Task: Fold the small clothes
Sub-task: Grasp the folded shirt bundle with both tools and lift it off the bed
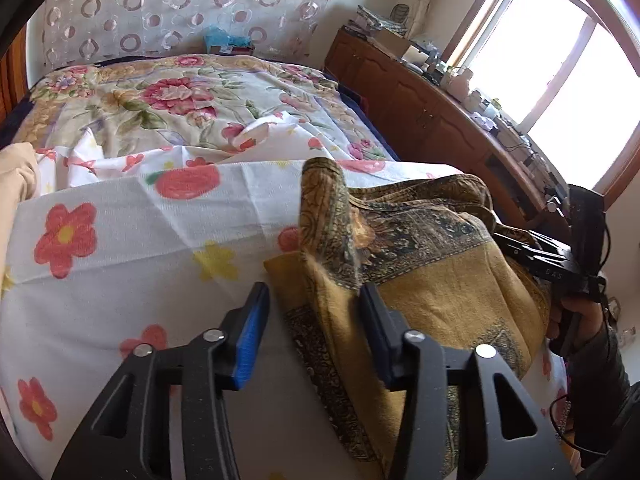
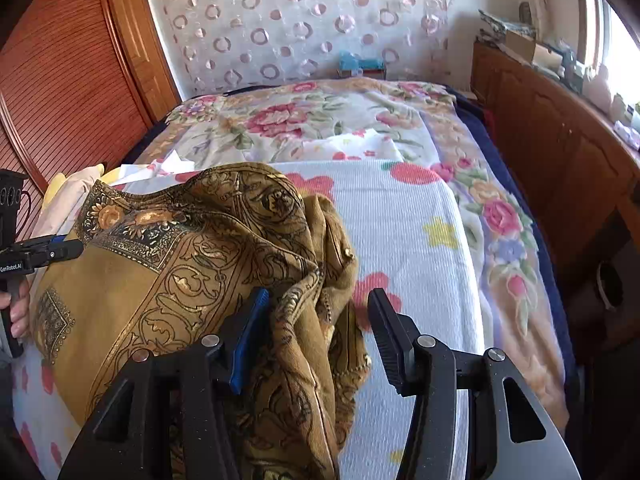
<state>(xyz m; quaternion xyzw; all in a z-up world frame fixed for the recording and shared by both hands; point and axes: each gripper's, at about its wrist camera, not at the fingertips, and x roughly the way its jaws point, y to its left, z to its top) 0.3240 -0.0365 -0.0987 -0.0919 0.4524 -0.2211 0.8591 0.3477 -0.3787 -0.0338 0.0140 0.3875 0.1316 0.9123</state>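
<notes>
A bed (image 2: 500, 216) fills both views, spread with a rose-patterned cover and, over its near part, a white flowered sheet (image 1: 132, 248); a wooden sideboard (image 1: 420, 108) runs along one side under a bright window. On the sheet lies the mustard-yellow patterned garment (image 1: 436, 280), still rumpled, with a dark ornamental border and one ridge of cloth standing up near its middle. The step in hand looks like the first gathering of the cloth for a fold: nothing is yet flattened or doubled over. The left tongs (image 1: 316, 320) stand partly apart over the garment's near edge, cloth lying between the fingers and touching the right-hand one, but the pads do not appear to press on it. The right tongs (image 2: 316, 332) are likewise partly apart; a bunched fold of the garment lies against the blue-padded finger, while the other finger is clear of it above the sheet. Neither pair grips anything. The next move probably calls for each pair to close on an edge or corner and draw the cloth flat before folding.
</notes>
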